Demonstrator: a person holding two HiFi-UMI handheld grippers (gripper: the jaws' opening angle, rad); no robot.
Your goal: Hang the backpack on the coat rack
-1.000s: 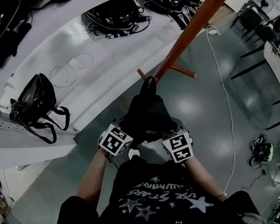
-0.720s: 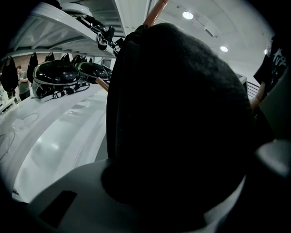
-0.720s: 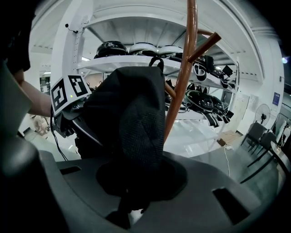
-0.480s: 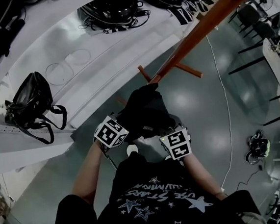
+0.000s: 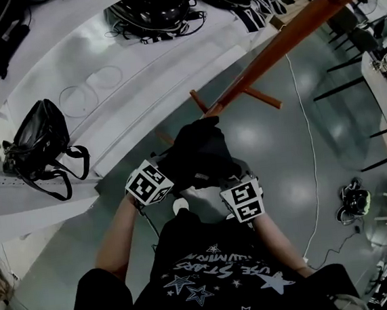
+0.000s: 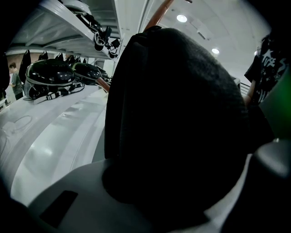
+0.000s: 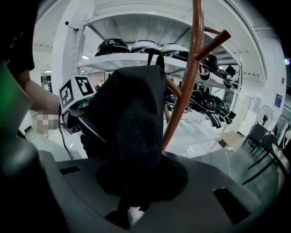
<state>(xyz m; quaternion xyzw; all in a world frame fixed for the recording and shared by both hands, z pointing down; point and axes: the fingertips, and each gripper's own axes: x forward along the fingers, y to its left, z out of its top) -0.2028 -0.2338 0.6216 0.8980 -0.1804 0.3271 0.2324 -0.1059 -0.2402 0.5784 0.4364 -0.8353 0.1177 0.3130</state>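
Backpack: black fabric backpack raised against the brown wooden coat rack pole.
Tongs: left gripper and right gripper both pinch it.
Remaining: top loop apparently unhooked; hooking and release remain.

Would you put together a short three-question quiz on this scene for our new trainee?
1. True or false: the coat rack is white metal.
2. In the head view, what lies on the white shelf left of the backpack? A) black handbag B) red toolbox C) folded towel
3. Fill in: the backpack is coloured ___.
Key: 1 false, it is brown wood; 2 A; 3 black.
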